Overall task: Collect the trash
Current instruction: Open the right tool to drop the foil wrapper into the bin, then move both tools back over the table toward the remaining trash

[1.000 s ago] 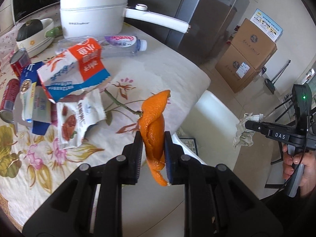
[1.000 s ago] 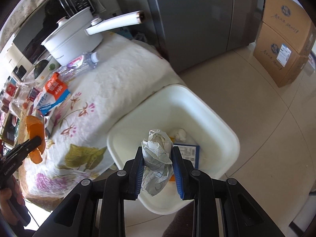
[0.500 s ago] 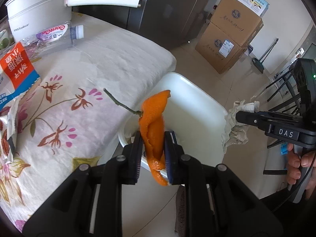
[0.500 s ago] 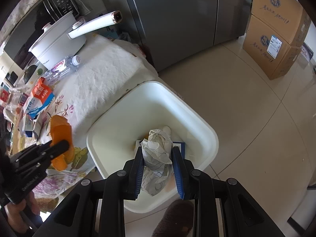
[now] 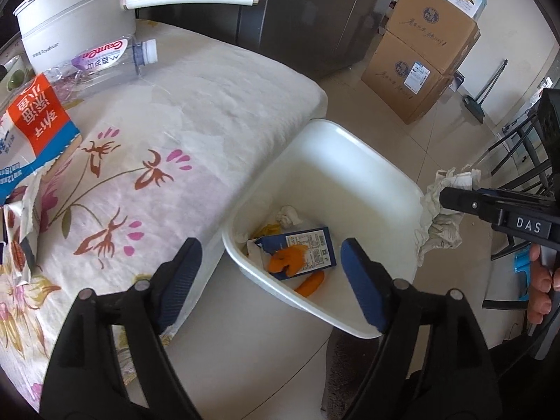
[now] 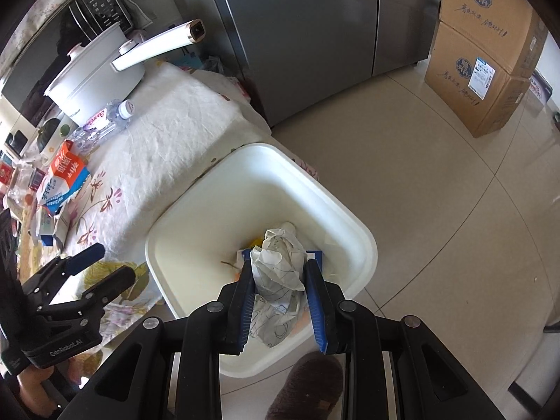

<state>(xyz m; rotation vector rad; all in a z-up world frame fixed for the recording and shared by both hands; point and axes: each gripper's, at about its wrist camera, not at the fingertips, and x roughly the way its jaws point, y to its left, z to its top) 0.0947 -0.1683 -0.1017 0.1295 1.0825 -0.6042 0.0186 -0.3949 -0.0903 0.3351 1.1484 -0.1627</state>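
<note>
Left wrist view, left to right.

- Wrapper (image 5: 19, 234): at 9 o'clock, on the worktop (image 5: 196, 112), partly cut off by the frame edge.
- Carton (image 5: 33, 133): orange, white and blue, lying on its side at 10 o'clock.
- Bottle (image 5: 105, 64): clear plastic, on its side, between the carton and the pot (image 5: 75, 17). The pot's long handle juts out toward 12 o'clock.
- Left gripper (image 5: 271, 273): jaws wide, nothing between them, hanging over the near rim of the bin (image 5: 353, 161).
- Bin: white, on the floor, tight against the worktop's edge. Inside lie peel (image 5: 288, 262), a blue packet (image 5: 311, 245) and a white tissue (image 5: 288, 215); the peel rests on the packet.
- Boxes (image 5: 423, 66): two cardboard, stacked, at 1 o'clock by the fridge (image 5: 308, 10).
- Right gripper (image 5: 442, 197): at 3 o'clock, beyond the bin's far rim, jaws closed on paper (image 5: 437, 220).

Right wrist view, left to right.

- Left gripper (image 6: 99, 266): at 8 o'clock, jaws apart, above the worktop's edge (image 6: 168, 140).
- Carton (image 6: 64, 175), bottle (image 6: 103, 122), pot (image 6: 94, 80): ranged from 9 to 11 o'clock.
- Right gripper (image 6: 280, 283): jaws narrow, clamped on the crumpled paper (image 6: 278, 266), held above the bin (image 6: 245, 182). The paper hides most of the bin's contents.
- Slipper (image 6: 304, 388): brown, at 6 o'clock on the floor.
- Boxes (image 6: 486, 56): at 2 o'clock.
</note>
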